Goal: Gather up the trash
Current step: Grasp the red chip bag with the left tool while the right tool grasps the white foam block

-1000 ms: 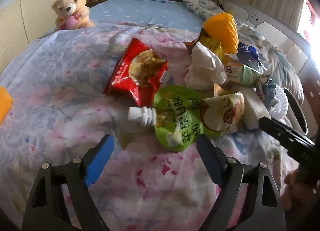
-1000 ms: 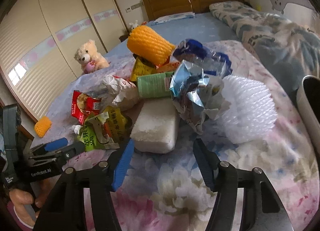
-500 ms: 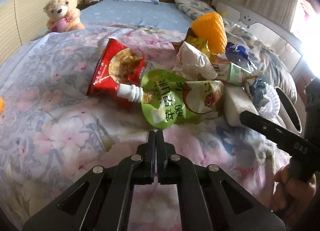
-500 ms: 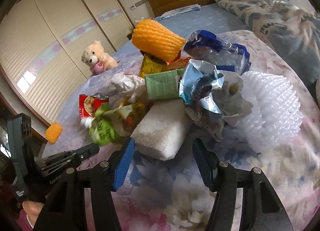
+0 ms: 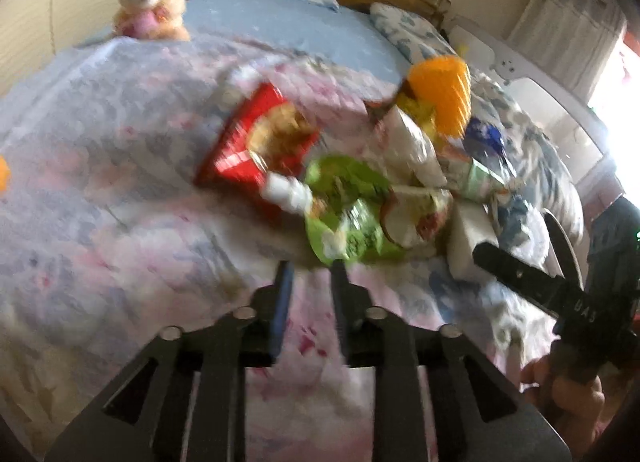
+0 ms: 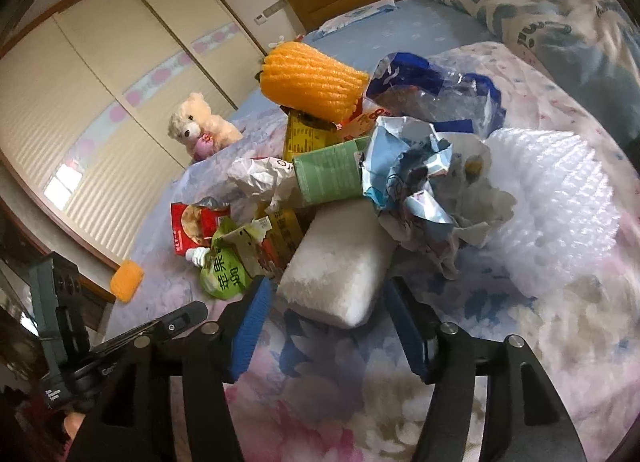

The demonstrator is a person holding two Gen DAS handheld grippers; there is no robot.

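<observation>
The green pouch, light, limp and slick, lies just left of the white foam block, best pinched at its stiff cap; left gripper stands narrowly parted and empty, right gripper wide open around the block.

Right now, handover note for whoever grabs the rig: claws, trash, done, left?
Left claw: partly open, empty, just short of the green pouch.
Right claw: open, empty, fingers either side of the white foam block's near end, not gripping.
Trash all piled on the floral bedspread: red snack bag, orange foam net, crumpled wrappers. A second orange net lies apart.
Done: nothing visibly collected.
Left: everything.
</observation>
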